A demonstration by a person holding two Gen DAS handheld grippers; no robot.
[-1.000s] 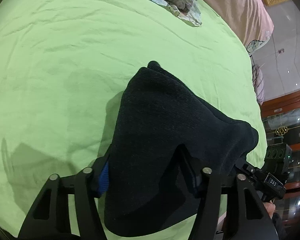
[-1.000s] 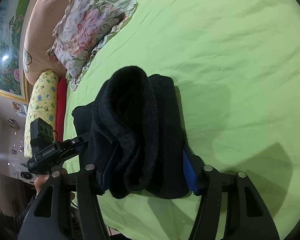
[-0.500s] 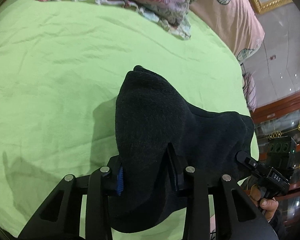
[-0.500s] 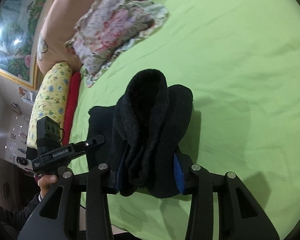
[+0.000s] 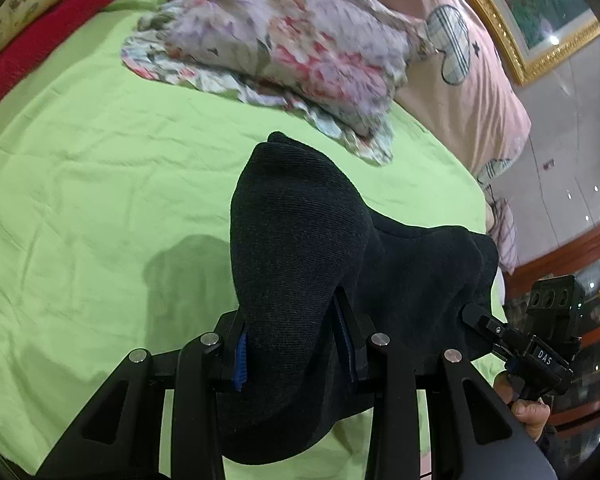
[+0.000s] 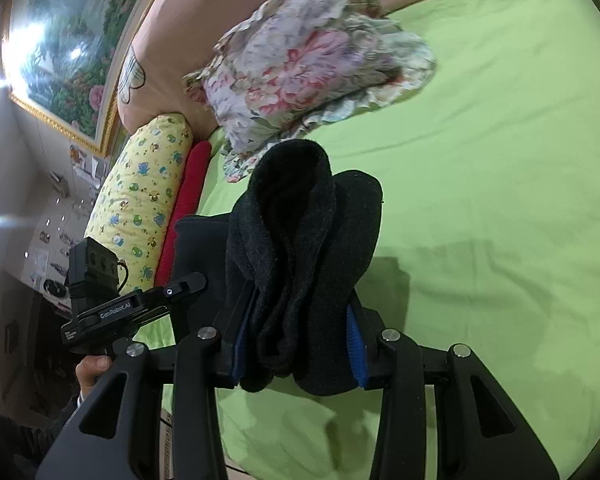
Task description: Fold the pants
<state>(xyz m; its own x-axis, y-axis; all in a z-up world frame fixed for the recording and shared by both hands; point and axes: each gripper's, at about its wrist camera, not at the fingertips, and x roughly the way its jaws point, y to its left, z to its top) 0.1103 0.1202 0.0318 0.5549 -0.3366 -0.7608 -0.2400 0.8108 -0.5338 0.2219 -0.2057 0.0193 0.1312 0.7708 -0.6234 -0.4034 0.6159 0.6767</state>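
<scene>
The pants (image 5: 300, 264) are up off the bed, bunched thick and dark between the two tools. The left gripper (image 5: 296, 344) is clamped on one gathered end; its blue pads (image 5: 240, 356) press into the cloth at the lower middle of the left view. The right gripper (image 6: 300, 344) is clamped on the other end, where the pants (image 6: 300, 248) stand up in several stacked layers, so I'd judge a good part of the folding is done. What seems left is to lay the bundle flat on the green sheet (image 5: 100, 200), perhaps make one more fold, and smooth it; from here I cannot tell how neat the layers are underneath.

In the left view the right tool shows at the lower right edge, its tip touching the cloth, with the person's hand (image 5: 528, 412) below it. In the right view the left tool sits at the lower left, likewise against the pants.

Around them: a floral pillow (image 5: 292, 40) at the top of the left view, fairly near the bundle's far tip. A red roll (image 6: 188, 200) and a yellow bolster (image 6: 144, 196) lie at middle left of the right view. The sheet (image 6: 500, 160) to the right looks open, so the pillow is the only thing likely to crowd the laying down.
</scene>
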